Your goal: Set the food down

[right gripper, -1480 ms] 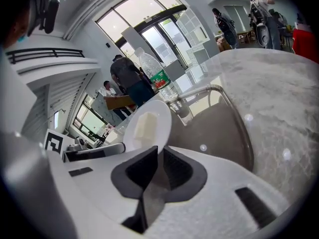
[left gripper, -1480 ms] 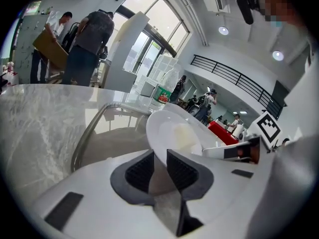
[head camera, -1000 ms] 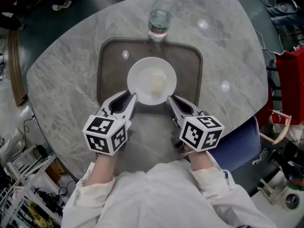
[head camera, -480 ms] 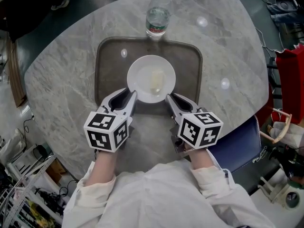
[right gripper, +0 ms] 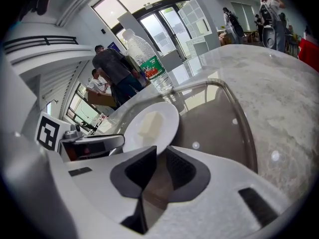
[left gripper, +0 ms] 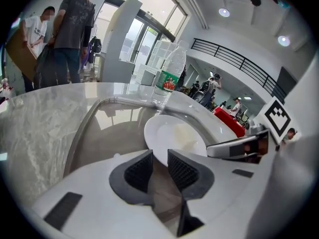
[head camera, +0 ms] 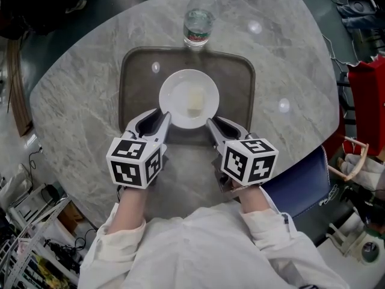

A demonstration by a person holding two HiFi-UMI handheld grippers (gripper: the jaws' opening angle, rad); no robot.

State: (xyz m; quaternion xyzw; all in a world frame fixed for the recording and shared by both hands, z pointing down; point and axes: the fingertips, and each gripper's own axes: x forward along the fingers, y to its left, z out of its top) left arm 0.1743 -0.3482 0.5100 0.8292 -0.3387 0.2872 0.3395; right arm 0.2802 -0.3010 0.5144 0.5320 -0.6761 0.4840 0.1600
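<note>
Over the last second little had changed: the white plate [head camera: 173, 84] and both grippers had only drifted a touch farther along the brown tray [head camera: 236, 77], toward the water bottle [head camera: 198, 21]. The plate looked level and low on the tray, on the marble desk [head camera: 78, 101], so the pale piece of food [head camera: 194, 100] seemed as good as down, with only the release left. The left gripper [head camera: 163, 118] and the right gripper [head camera: 210, 123] each had their fingers nearly together, pinching the plate's near rim at the tips.
</note>
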